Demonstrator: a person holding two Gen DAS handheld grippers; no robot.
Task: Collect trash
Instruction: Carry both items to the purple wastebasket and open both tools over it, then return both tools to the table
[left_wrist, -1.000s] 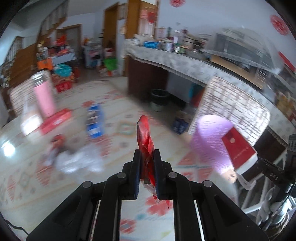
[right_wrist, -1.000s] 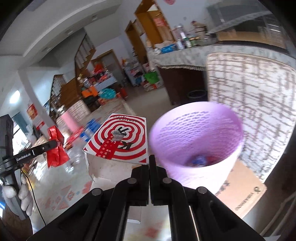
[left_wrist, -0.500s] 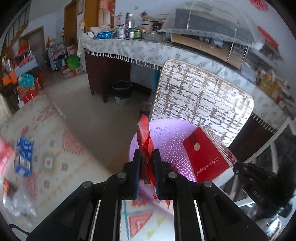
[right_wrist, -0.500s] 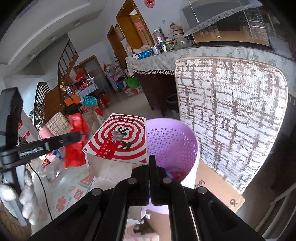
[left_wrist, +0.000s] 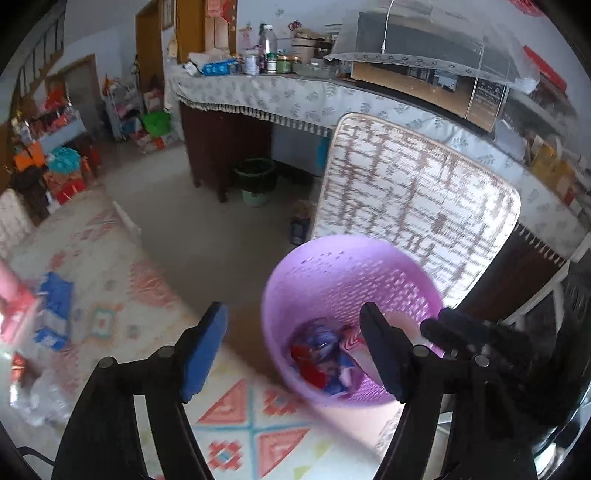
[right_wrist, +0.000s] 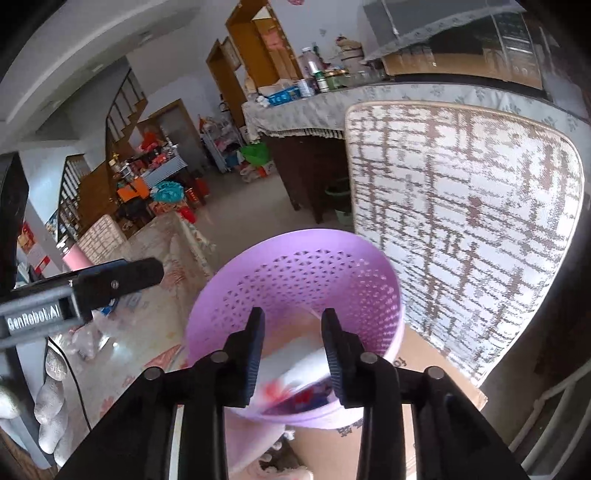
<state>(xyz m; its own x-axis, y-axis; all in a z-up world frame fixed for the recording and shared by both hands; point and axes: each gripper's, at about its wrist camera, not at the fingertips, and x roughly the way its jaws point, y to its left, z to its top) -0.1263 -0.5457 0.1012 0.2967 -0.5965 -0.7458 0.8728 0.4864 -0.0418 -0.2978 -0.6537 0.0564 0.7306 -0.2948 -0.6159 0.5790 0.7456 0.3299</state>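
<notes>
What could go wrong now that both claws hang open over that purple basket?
The box just dropped looks propped on end inside the purple basket, so it might tip out or block later trash. The left claw and right claw, jaws just opened and empty, sit close above the rim and could knock the light basket over when pulling away. Loose wrappers remain on the rug, easy to overlook.
</notes>
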